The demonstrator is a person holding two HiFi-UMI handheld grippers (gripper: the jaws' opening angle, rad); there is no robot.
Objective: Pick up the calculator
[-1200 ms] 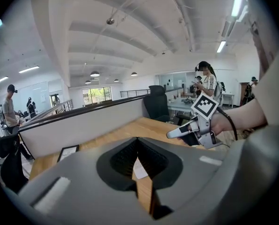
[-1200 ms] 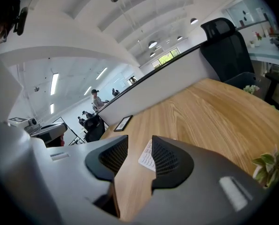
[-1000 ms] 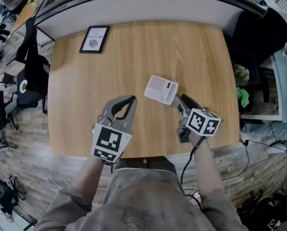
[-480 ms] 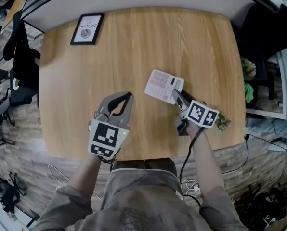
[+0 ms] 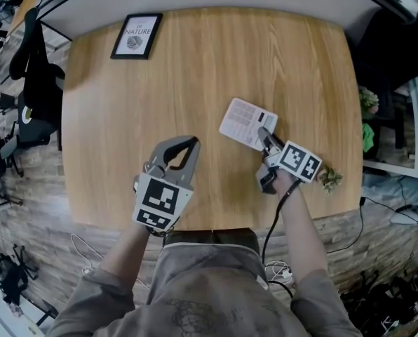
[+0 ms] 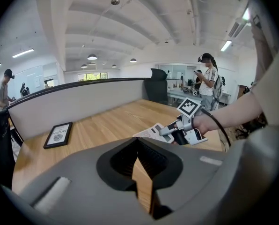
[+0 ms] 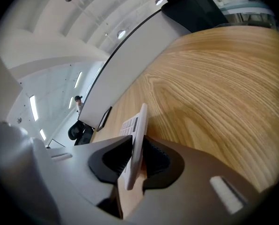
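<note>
Now, right of centre, my right gripper is closing its jaws on the calculator; my left gripper is clenched, empty.

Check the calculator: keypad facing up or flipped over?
Keypad up. The head view shows the keys and display of the calculator uppermost; the jaws of the right gripper are closing on its edge.

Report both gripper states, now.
Left gripper: shut, empty.
Right gripper: jaws closing on the calculator, whose near edge sits between them.
</note>
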